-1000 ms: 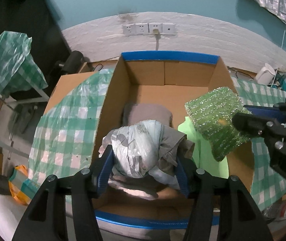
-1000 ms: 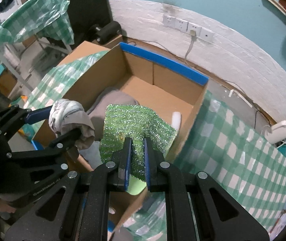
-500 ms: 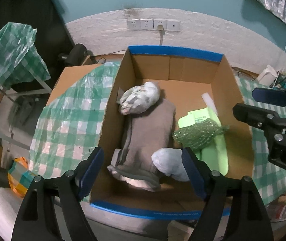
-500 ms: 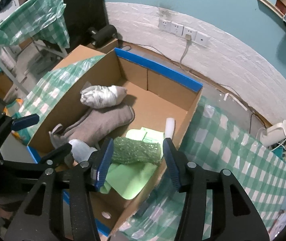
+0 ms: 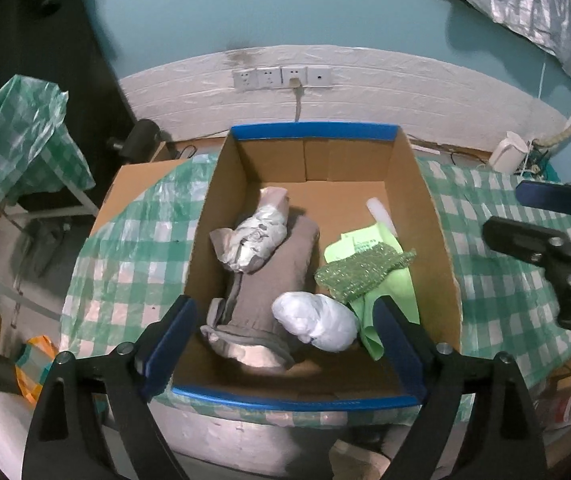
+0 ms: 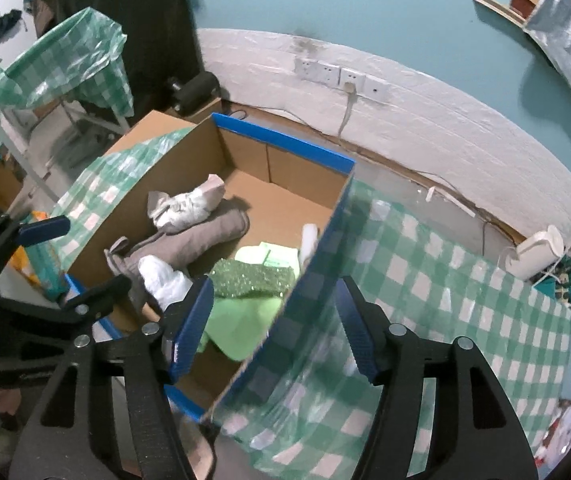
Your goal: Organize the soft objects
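Observation:
A cardboard box (image 5: 437, 240) with blue-taped rims (image 6: 285, 144) stands on a green checked table. In it lie a grey rolled cloth (image 5: 273, 276), a grey-white bundle (image 5: 257, 240) on top of it, a white bundle (image 5: 317, 320), a sparkly green sponge cloth (image 5: 361, 272) and a light green cloth (image 5: 389, 300). The same things show in the right wrist view: bundle (image 6: 185, 204), sponge cloth (image 6: 249, 280). My left gripper (image 5: 283, 344) is open and empty above the box's near end. My right gripper (image 6: 273, 324) is open and empty over the box's right wall.
The checked tablecloth (image 6: 445, 300) covers the table right of the box. A white kettle-like object (image 6: 537, 252) stands at the far right by the wall. A cardboard flap (image 5: 133, 192) lies left of the box. Wall sockets (image 5: 281, 78) are behind.
Both grippers opened and let go: the grey-white bundle and the sparkly green cloth dropped into the box. Both grippers have since pulled back and up.

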`<action>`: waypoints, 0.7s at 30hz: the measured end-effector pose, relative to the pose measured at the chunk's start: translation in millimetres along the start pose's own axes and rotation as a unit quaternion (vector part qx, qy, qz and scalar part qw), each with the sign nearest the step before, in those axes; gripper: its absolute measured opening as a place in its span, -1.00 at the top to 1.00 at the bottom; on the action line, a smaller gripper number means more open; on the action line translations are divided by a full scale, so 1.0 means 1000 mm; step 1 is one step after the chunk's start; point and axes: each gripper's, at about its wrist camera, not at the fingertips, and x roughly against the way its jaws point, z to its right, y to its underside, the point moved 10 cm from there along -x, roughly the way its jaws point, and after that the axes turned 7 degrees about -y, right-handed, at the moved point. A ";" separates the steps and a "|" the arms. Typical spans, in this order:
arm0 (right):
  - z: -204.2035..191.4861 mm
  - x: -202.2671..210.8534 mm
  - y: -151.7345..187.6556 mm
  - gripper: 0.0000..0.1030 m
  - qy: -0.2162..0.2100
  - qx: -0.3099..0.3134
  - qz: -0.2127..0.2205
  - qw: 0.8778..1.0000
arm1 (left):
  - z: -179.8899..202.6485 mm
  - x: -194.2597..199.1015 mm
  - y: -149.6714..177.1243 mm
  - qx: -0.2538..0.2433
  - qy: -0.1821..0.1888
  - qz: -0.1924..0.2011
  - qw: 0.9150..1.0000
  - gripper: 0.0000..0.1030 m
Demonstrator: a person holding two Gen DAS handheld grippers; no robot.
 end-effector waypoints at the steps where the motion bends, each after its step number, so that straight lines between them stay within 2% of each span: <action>1: 0.001 0.006 0.003 -0.22 -0.001 -0.004 0.006 1.000 | 0.002 0.001 0.001 0.000 0.004 0.000 1.000 -0.75; 5: 0.004 0.023 0.009 -0.22 0.003 -0.012 0.018 1.000 | 0.011 0.013 0.002 0.005 0.031 0.013 0.999 -0.76; 12: 0.012 0.051 0.021 -0.23 0.008 -0.019 0.037 0.999 | 0.019 0.045 -0.002 0.010 0.047 0.064 0.997 -0.83; 21: 0.032 0.065 0.046 -0.23 0.016 -0.034 0.046 0.998 | 0.028 0.062 -0.001 0.009 0.036 0.085 0.996 -0.85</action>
